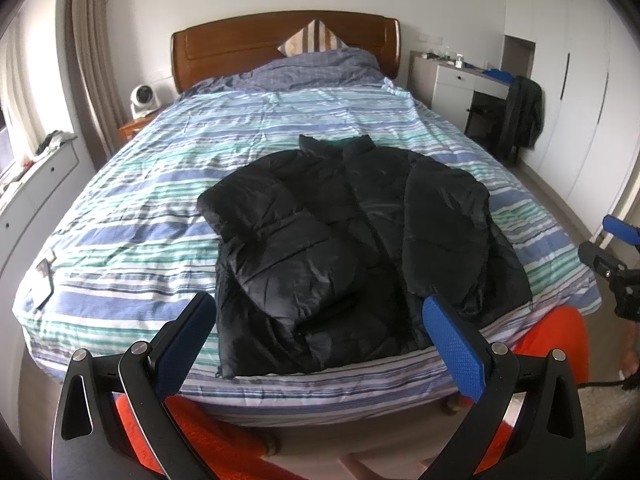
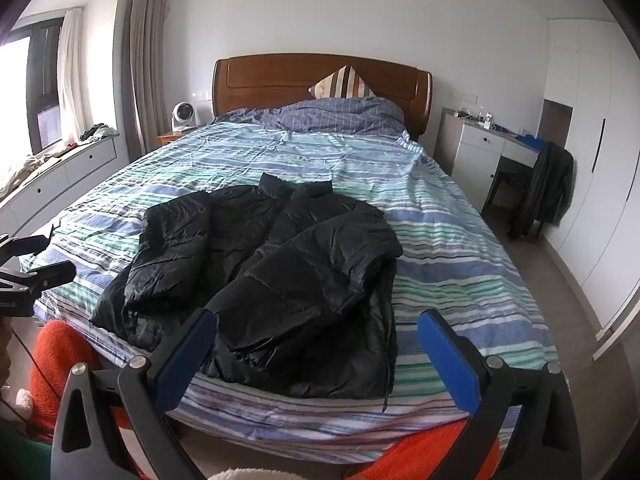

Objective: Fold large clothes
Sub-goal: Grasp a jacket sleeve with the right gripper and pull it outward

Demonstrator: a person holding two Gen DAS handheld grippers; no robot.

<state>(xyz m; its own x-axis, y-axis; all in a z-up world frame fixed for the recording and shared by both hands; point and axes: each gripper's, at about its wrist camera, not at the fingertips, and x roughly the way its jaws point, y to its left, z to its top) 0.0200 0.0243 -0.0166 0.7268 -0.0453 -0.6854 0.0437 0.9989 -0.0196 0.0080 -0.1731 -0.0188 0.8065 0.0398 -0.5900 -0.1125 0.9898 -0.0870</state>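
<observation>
A black puffer jacket (image 1: 356,236) lies front up on the striped bed (image 1: 132,208), collar toward the headboard, both sleeves folded in over its chest. My left gripper (image 1: 318,310) hovers open just short of the jacket's hem, nothing between its blue pads. In the right wrist view the same jacket (image 2: 280,264) spreads across the bed's (image 2: 452,248) near half, and my right gripper (image 2: 316,326) hangs open above its lower right part, holding nothing. Each gripper also shows at the edge of the other's view: the right gripper (image 1: 608,248), the left gripper (image 2: 32,268).
A wooden headboard (image 1: 240,44) and a striped pillow (image 1: 314,36) are at the far end. A white fan (image 1: 144,100) sits on the left nightstand. A desk (image 1: 468,80) with a dark garment on a chair (image 1: 524,112) stands right. Orange-red clothing of the person (image 2: 52,364) is below.
</observation>
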